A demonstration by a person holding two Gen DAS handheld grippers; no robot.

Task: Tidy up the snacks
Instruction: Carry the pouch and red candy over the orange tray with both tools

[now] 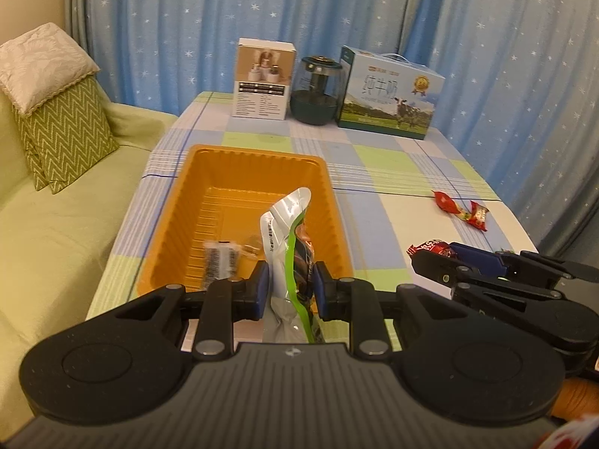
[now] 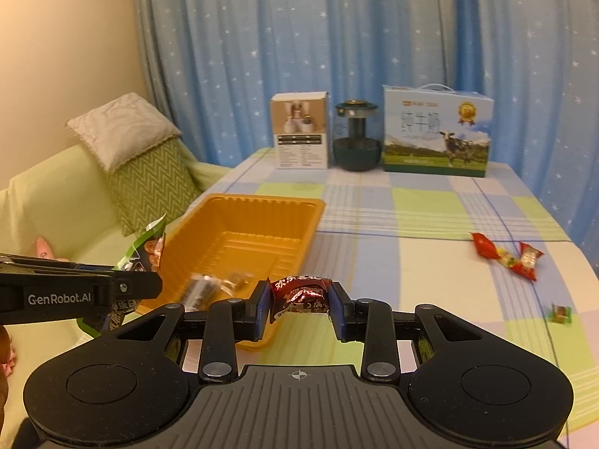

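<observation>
An orange plastic tray (image 1: 239,157) (image 2: 262,202) sits on the checked tablecloth and holds a small dark-and-clear snack packet (image 1: 221,262) (image 2: 202,288). My left gripper (image 1: 290,290) is shut on a silver and green snack bag (image 1: 284,232), held upright over the tray's near edge; the bag also shows in the right wrist view (image 2: 148,247). My right gripper (image 2: 299,310) is shut on a dark red candy (image 2: 301,293), held just right of the tray; it also shows in the left wrist view (image 1: 430,249).
A red wrapped snack (image 2: 505,256) (image 1: 462,209) and a small green candy (image 2: 560,313) lie on the table at right. A white box (image 2: 301,131), a dark jar (image 2: 355,138) and a milk carton box (image 2: 436,131) stand at the back. A green sofa with cushions (image 1: 56,131) is left.
</observation>
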